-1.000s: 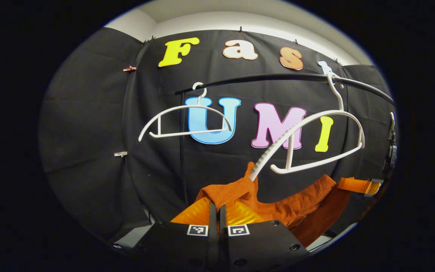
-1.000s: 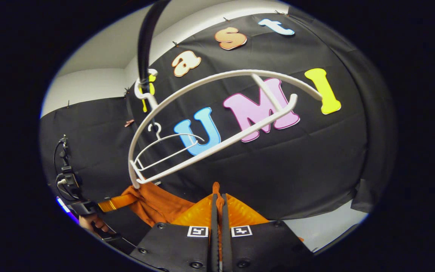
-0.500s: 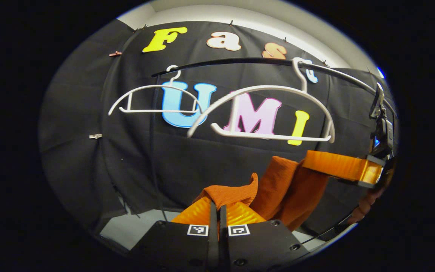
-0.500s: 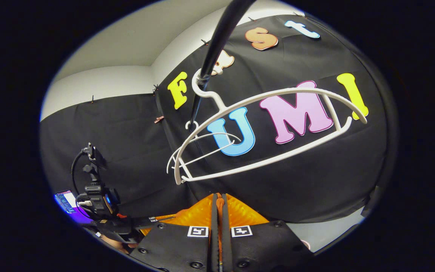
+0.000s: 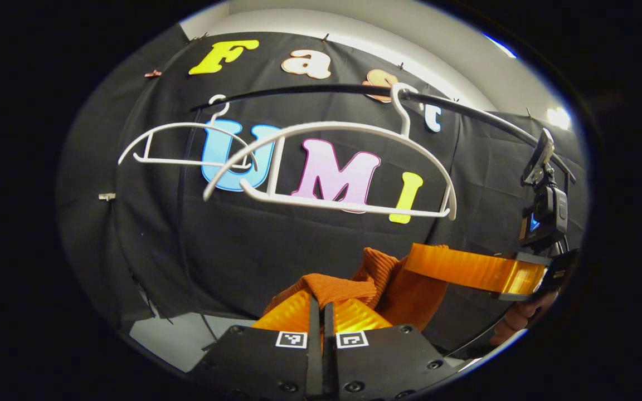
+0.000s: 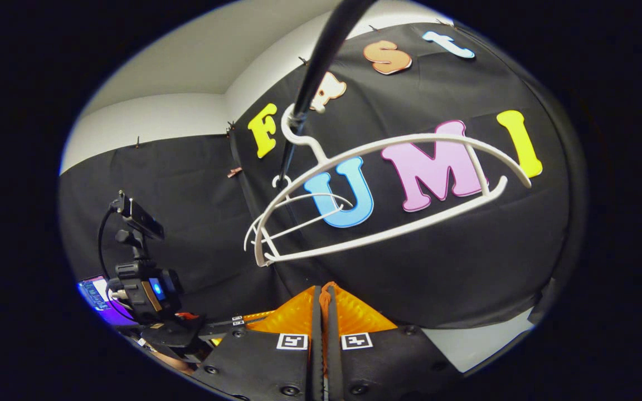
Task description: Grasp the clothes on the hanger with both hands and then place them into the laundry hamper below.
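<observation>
Below the near white hanger (image 5: 332, 167), in the left gripper view, my left hand-held gripper (image 5: 321, 306) is clenched on a fold of the orange ribbed garment (image 5: 349, 287); both fingers press the cloth, which bunches up just above the tips. The garment hangs clear of that hanger, which is bare on the black rail (image 5: 354, 92), with a second bare hanger (image 5: 181, 145) farther along the rail. Below the hanger's right end I see my right hand-held gripper (image 5: 427, 266) reaching in from the side, its fingers lying against the cloth, and part of the hand that holds it at the lower edge.

Below the same near hanger (image 6: 388, 195) in the right gripper view, my right hand-held gripper (image 6: 324, 303) is closed, with a thin ridge of orange garment (image 6: 327, 289) pinched between the fingers. Little of the cloth shows here beyond that ridge. Lower left of the hanger sits my left hand-held gripper (image 6: 226, 328), seen from behind with its camera mount.

As I judge it, the first part is done: both grippers have the garment and it is off the hanger. What remains is lowering it and letting it go into the laundry hamper, which I can't locate from these views.
</observation>
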A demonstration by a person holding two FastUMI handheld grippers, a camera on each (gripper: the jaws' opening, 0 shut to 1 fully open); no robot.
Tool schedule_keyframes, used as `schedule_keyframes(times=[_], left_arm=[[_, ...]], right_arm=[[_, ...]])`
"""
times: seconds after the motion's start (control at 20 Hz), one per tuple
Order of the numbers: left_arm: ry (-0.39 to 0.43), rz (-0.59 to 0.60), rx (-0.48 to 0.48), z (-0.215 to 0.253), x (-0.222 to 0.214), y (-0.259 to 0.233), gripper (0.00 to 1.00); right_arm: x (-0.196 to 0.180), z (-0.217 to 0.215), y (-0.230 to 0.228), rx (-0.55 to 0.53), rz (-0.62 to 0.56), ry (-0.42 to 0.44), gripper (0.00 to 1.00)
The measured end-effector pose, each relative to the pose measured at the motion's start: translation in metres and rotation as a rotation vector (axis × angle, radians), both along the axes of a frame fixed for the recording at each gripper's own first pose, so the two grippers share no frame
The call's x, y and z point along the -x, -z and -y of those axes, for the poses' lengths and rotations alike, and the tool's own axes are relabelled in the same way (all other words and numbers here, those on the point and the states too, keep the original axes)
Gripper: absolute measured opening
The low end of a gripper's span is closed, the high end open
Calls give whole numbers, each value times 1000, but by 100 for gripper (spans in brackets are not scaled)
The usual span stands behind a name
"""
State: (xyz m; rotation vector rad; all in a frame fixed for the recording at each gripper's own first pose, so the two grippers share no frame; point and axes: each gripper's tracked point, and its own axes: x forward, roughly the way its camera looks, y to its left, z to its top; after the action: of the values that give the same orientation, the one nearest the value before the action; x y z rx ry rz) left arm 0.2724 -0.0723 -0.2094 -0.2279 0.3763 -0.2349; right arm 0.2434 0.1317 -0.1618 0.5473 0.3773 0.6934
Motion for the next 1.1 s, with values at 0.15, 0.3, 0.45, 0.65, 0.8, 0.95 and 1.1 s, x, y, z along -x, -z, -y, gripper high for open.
schedule_keyframes(times=[0.15, 0.3, 0.45, 0.65, 0.8, 0.95, 1.1], left_arm=[[26, -15, -58, -1, -4, 31, 5], [34, -56, -57, -5, -6, 67, 5], [20, -140, -72, -14, -5, 113, 5], [-5, -264, -78, -19, 6, 170, 5], [10, -357, -104, -13, 15, 204, 5], [37, -452, -149, -9, 30, 245, 5], [24, -543, -138, -7, 44, 269, 6]], right_arm=[[1, 5, 34, 47, -45, 0, 7], [1, 14, 80, 136, -84, 1, 6], [1, 22, 133, 224, -141, 10, 6], [-1, 34, 203, 368, -224, 29, 6], [9, 41, 258, 494, -311, 12, 6], [28, 42, 298, 573, -388, -25, 6], [39, 50, 326, 633, -441, -39, 8]])
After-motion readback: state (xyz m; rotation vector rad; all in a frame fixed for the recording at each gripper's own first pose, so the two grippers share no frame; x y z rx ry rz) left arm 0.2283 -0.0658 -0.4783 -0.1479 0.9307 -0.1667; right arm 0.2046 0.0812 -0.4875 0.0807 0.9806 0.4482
